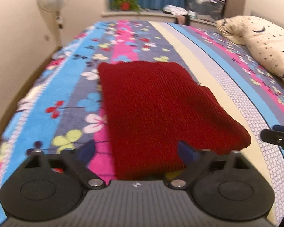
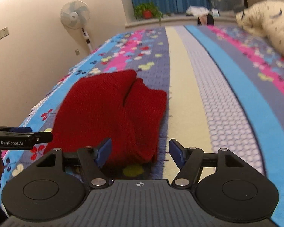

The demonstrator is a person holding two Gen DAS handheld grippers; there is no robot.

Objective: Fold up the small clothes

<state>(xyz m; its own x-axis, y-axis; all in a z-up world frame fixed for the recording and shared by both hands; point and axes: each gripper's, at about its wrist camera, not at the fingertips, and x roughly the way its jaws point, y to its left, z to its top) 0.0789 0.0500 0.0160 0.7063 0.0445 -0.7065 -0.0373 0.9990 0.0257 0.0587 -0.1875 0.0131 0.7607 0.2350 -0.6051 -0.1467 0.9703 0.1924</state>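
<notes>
A: Count, knitwear? 
B: One dark red knitted garment (image 1: 157,109), folded, on the bed.

A: Bedding? 
B: One flower-patterned striped blanket in blue, pink and grey (image 1: 70,102). One cream pillow with dark star print (image 1: 270,45).

A: Tools? 
B: Two black two-finger grippers with blue pads: left gripper (image 1: 137,152), right gripper (image 2: 140,153).

A: Background? 
B: One white standing fan (image 2: 74,17). One green plant in a red pot (image 2: 147,12). One clear plastic storage box (image 1: 206,4)

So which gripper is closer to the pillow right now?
Right. The right gripper is beside the red sweater's pillow-side edge; the left gripper sits farther from the pillow.
</notes>
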